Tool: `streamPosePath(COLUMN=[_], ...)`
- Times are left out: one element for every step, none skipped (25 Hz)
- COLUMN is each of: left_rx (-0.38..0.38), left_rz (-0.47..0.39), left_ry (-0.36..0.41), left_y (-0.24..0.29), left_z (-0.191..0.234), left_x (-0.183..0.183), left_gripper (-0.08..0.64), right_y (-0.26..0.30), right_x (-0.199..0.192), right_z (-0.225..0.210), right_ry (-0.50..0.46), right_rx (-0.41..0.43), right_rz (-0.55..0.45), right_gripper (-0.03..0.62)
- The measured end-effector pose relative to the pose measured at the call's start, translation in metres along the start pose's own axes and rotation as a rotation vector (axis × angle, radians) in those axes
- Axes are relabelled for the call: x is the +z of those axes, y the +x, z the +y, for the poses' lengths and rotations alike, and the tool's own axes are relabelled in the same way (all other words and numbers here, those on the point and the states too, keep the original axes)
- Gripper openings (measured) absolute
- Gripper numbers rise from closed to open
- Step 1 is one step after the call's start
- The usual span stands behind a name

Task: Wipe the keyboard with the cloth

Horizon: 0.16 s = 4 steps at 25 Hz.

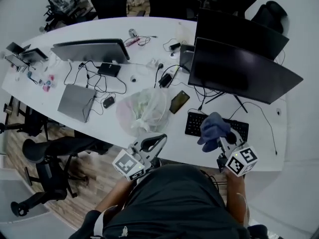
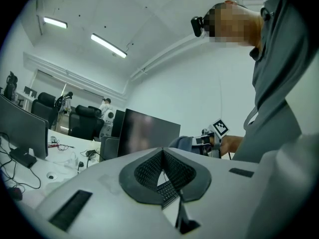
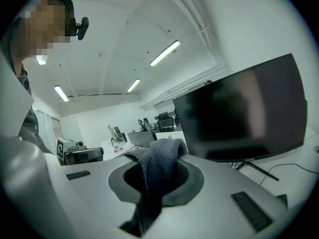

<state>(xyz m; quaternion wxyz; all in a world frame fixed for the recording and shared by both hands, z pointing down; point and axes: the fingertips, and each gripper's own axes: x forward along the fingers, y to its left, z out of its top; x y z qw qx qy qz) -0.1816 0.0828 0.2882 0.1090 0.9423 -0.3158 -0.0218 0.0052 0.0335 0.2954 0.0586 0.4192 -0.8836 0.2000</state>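
**Cloth held to keyboard at a crowded desk.** A blue-grey cloth (image 1: 212,125) is held bunched over the middle of a black keyboard (image 1: 193,124) by the right gripper (image 1: 225,142), at the near right end of a long white table (image 1: 124,26). In the right gripper view the cloth is seen pinched between the two jaws, with a fold standing above them and a tail hanging below.

The left gripper (image 1: 158,139) is held at the near table edge, just beside a crumpled plastic bag (image 1: 142,111) and well to the left of the keyboard. Its jaws are pressed together with nothing gripped between them.

The keyboard is set roughly parallel to the near edge, and a narrow strip of bare tabletop is left in front of it. Behind it the space is closed in by the lower edge of a dark monitor (image 1: 239,71), whose stand legs and cables lie close by. A smartphone (image 1: 179,101) lies between the bag and the keyboard's left end. To the right of the keyboard, a thin cable (image 1: 267,131) is trailed across bare tabletop towards the table's end.
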Motion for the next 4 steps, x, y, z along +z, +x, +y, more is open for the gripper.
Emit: streamPosePath(left_rx=[0.003,0.008,0.013,0.018], left_rz=[0.005,0.012,0.02,0.028], left_ry=[-0.019,-0.043,-0.069,-0.095], left_y=[-0.014,-0.03,-0.046,-0.063], left_z=[0.003,0.006,0.008,0.009], left_x=[-0.002,-0.004,-0.007,-0.009], left_gripper=[0.003,0.003,0.003,0.003], right_y=[0.004,0.007,0.01,0.013], right_x=[-0.002,-0.004,-0.007,-0.01], right_z=[0.017,0.034,0.051,0.069], right_ry=[-0.009,-0.014,-0.016,-0.015], right_rx=[0.003,0.006,0.008,0.011], right_rz=[0.016,0.032,0.049,0.065], right_gripper=[0.032,0.032,0.032,0.032])
